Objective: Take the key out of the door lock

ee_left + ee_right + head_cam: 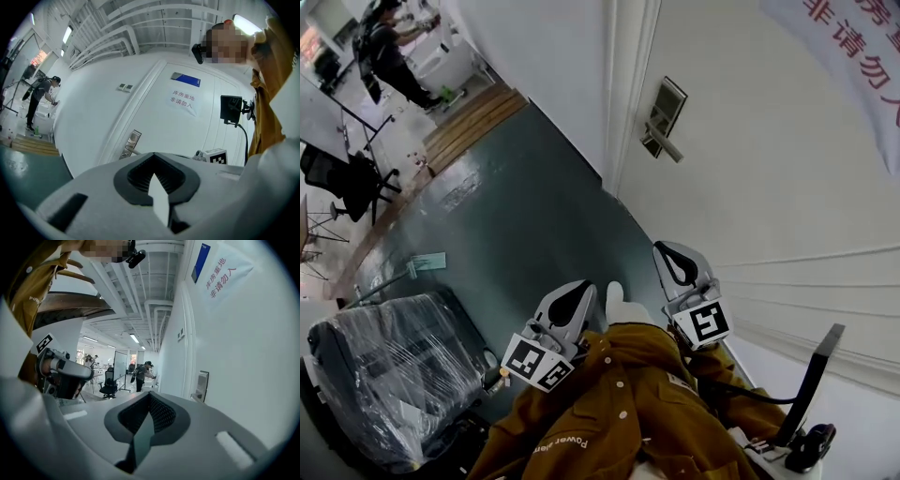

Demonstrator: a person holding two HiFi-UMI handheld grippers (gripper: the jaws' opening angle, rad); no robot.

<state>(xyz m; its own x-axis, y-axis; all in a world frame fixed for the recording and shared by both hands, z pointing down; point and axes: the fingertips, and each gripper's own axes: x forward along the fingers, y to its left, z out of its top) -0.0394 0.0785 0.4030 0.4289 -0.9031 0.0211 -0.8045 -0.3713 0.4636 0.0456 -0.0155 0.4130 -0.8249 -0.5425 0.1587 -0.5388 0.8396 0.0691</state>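
Observation:
The white door (769, 169) carries a silver lock plate with a lever handle (664, 117), well ahead of both grippers. No key can be made out on it at this distance. My left gripper (579, 292) is shut and empty, low in the head view, and points toward the door. To its right my right gripper (667, 253) is also shut and empty. The lock plate (132, 143) shows beyond the closed jaws in the left gripper view, and the lock plate (202, 385) sits right of the closed jaws in the right gripper view.
A black chair wrapped in plastic (394, 366) stands at the lower left on the green floor (516, 206). A person (389, 47) works far off beside a wooden step (473, 117). A black office chair (347, 178) is at the left. A printed sign (853, 47) hangs on the door.

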